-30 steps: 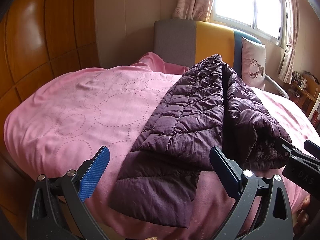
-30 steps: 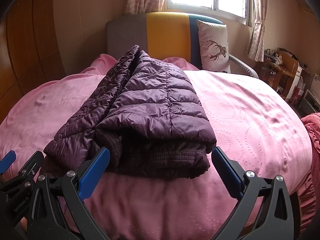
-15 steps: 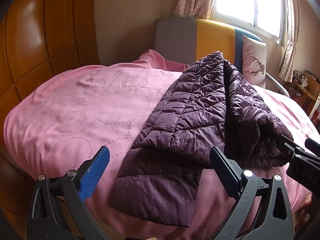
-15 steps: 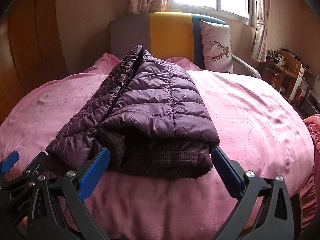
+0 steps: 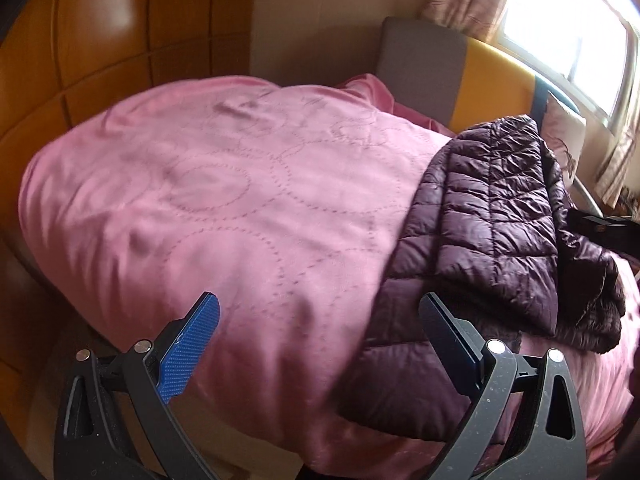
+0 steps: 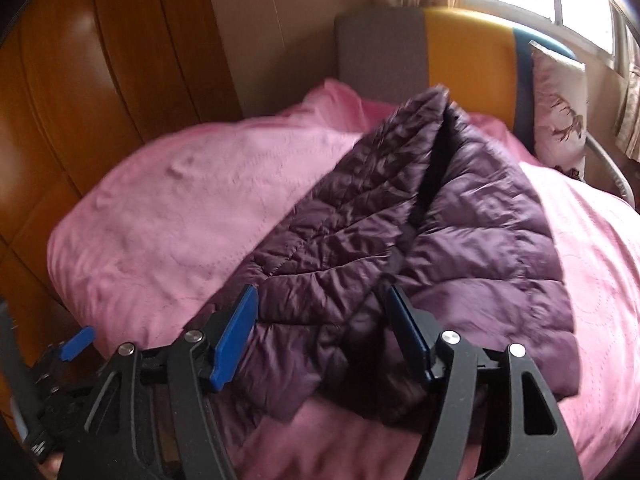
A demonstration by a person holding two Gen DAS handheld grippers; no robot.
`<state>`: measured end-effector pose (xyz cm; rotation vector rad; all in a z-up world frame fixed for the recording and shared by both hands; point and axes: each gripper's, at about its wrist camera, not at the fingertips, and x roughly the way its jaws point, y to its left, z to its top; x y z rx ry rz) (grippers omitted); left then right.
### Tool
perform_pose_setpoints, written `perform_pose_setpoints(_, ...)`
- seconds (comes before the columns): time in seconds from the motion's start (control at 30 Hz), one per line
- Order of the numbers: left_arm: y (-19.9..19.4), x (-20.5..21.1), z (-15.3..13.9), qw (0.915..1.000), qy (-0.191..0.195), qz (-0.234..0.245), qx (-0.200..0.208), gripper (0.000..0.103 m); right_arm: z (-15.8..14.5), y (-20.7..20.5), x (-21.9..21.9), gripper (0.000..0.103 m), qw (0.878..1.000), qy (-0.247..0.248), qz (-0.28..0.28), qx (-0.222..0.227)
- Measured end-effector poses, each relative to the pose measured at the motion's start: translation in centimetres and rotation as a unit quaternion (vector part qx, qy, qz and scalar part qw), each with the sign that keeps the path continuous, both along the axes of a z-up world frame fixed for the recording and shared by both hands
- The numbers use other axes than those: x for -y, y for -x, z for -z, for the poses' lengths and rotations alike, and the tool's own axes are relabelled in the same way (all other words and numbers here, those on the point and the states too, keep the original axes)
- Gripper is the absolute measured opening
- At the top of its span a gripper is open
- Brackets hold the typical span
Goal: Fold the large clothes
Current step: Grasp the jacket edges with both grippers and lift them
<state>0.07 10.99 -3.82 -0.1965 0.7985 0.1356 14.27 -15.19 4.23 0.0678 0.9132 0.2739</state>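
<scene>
A dark purple quilted puffer jacket (image 5: 492, 236) lies folded on the pink bedspread (image 5: 224, 208); it also shows in the right wrist view (image 6: 404, 240). My left gripper (image 5: 320, 344) is open and empty, over the bed's near edge, with the jacket's hem by its right finger. My right gripper (image 6: 320, 336) is open, narrower than before, with its fingers on either side of the jacket's near folded edge. I cannot tell if the pads touch the cloth. The left gripper (image 6: 76, 340) shows at the lower left of the right wrist view.
A grey, yellow and blue headboard (image 6: 452, 52) stands behind the bed, with a deer-print pillow (image 6: 560, 108) at the right. Wooden wardrobe panels (image 5: 80, 36) run along the left. A bright window (image 5: 568, 20) with curtains is at the back right.
Both grippers swung left and moved closer to the bed. The right gripper's jaws narrowed and came around the jacket's near edge. The left gripper now faces mostly bare bedspread.
</scene>
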Motion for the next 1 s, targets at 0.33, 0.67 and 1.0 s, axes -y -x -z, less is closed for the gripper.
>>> perform_pose_setpoints(0.33,0.4,3.4,1.6,0.9884,0.049,0.143,-0.016,0.098,2.4,-4.1,-1.1,0.009,1.000,0.000,0.000,-0.029)
perform_pose_setpoints(0.67,-1.9,5.2,2.7,0.9829,0.023,0.174,-0.054,0.028,-5.6,-0.2,12.7,0.006,0.982,0.072,0.131,0.117)
perform_pose_setpoints(1.0,-10.0,-2.8,-0.5,0.9964,-0.076,0.002,-0.038,0.017,-0.1,0.0,35.9,0.004,0.912,0.139,0.385,0.010)
